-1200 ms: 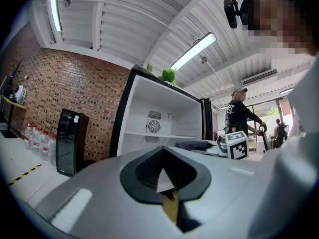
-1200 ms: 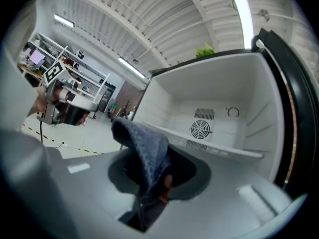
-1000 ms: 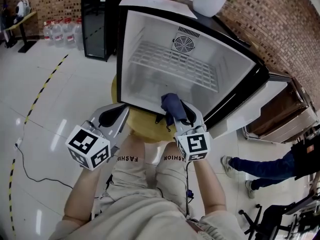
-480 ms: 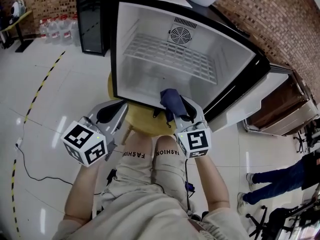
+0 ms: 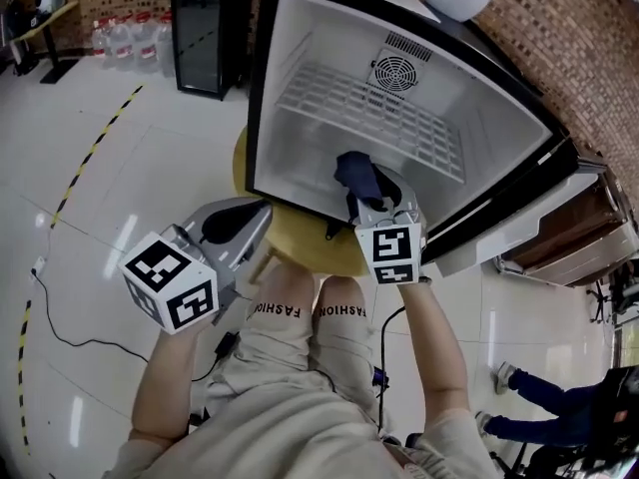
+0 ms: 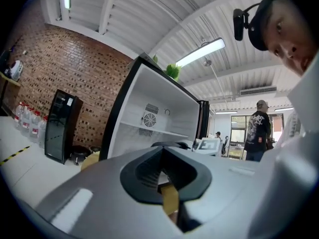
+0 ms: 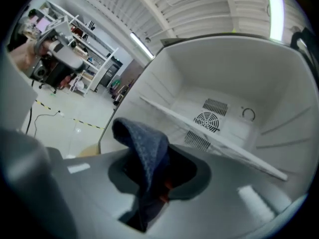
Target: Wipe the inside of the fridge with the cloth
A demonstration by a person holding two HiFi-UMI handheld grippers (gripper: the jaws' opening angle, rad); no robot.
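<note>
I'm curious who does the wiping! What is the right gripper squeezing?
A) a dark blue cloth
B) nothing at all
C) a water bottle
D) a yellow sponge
A: the right gripper is shut on the dark blue cloth, which sticks up from its jaws in front of the open fridge.

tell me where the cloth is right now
The dark blue cloth is clamped in the right gripper, mid-frame in the head view, at the front edge of the open fridge, below its wire shelf.

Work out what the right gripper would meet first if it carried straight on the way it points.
Probably the fridge's back wall under the wire shelf, the held cloth touching first; depth is unclear.
</note>
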